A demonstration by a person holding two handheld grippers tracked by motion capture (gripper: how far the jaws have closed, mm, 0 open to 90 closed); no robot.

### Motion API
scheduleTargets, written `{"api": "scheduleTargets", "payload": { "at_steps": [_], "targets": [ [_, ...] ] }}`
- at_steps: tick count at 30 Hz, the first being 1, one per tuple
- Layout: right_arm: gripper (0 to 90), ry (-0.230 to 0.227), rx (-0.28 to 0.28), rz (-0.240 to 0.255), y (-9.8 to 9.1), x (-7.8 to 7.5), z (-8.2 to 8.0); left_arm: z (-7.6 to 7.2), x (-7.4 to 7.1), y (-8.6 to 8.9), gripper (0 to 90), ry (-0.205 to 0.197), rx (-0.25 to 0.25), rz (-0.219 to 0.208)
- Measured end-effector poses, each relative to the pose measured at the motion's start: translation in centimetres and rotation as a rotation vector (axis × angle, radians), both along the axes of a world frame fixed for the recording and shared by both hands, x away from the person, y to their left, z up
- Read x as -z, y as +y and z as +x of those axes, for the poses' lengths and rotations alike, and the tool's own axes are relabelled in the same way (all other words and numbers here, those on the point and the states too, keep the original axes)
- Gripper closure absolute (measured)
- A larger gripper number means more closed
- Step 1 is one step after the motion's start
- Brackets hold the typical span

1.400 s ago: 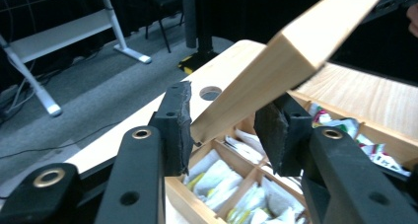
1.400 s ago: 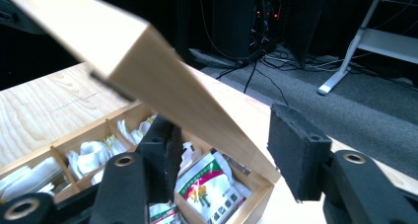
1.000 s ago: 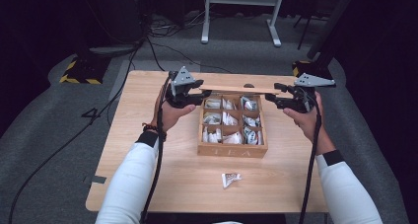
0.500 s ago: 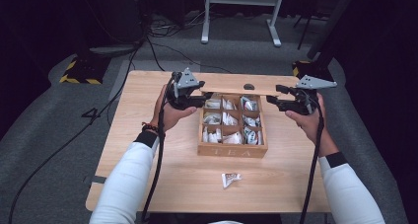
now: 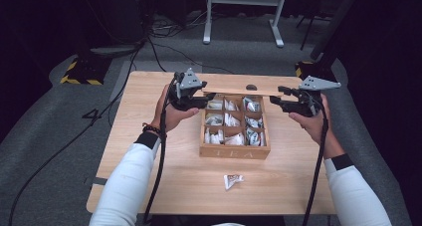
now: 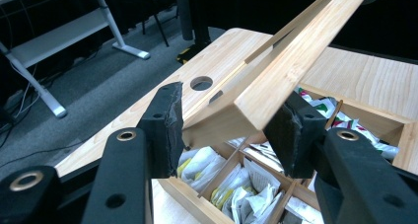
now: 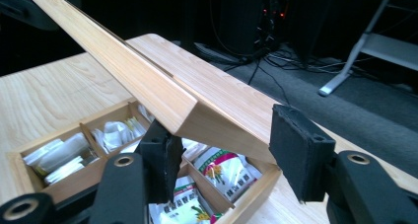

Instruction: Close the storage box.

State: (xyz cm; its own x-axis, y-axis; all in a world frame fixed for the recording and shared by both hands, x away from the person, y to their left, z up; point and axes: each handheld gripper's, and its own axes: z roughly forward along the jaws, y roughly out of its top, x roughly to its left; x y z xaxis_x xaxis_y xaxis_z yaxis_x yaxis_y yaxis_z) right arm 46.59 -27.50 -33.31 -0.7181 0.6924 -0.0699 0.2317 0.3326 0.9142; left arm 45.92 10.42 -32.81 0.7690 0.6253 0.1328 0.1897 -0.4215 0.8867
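tabletop: spreads beneath both tongs.
tea box: between the tongs, sachets showing, not yet covered.
lid: spans both tongs, raised above the box.
left tongs: clamp one lid end.
right tongs: have just been closing around the other end, one pad apart.
sachet: loose, nearer me.

Pale matt wooden lid and box, glossy paper tea sachets.

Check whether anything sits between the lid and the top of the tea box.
Nothing visible does. The lid hangs tilted over the far edge of the tea box, its ends between the jaws of the left gripper and right gripper. The sachets lie low inside the compartments, below the rim.
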Motion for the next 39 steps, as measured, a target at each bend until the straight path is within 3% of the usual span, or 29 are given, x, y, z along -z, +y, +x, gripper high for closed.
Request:
{"api": "scheduleTargets", "payload": {
  "at_steps": [5, 10, 16, 19, 26, 30, 35, 39],
  "targets": [
    [44.3, -0.001, -0.014, -0.007, 0.0, -0.2, -0.6, -0.5, 0.3, 0.1, 50.0, 0.005, 0.001, 0.001],
    [42.1, 0.002, -0.042, -0.028, 0.1, 0.0, -1.1, -0.9, 0.5, -0.1, 48.0, 0.018, 0.004, 0.030],
    [39.8, 0.004, -0.068, -0.080, 0.1, 0.7, -2.0, -1.5, 1.2, -0.2, 41.4, 0.063, 0.021, 0.063],
    [40.2, 0.006, -0.076, -0.099, 0.1, 1.2, -2.4, -2.1, 1.5, -0.2, 40.3, 0.055, 0.026, 0.075],
    [41.9, 0.015, -0.062, -0.082, 0.0, 2.2, -3.2, -2.8, 2.3, -0.2, 38.3, 0.084, 0.021, 0.067],
    [41.0, 0.021, -0.085, -0.090, 0.0, 2.5, -3.9, -3.1, 2.9, -0.2, 36.4, 0.098, 0.022, 0.073],
    [41.5, 0.006, -0.067, -0.115, 0.2, 3.1, -4.8, -3.5, 3.5, -0.2, 32.6, 0.118, 0.018, 0.074],
    [41.5, 0.022, -0.078, -0.115, 0.2, 3.6, -5.1, -3.9, 4.0, -0.2, 30.8, 0.131, 0.019, 0.069]
  ]
}}
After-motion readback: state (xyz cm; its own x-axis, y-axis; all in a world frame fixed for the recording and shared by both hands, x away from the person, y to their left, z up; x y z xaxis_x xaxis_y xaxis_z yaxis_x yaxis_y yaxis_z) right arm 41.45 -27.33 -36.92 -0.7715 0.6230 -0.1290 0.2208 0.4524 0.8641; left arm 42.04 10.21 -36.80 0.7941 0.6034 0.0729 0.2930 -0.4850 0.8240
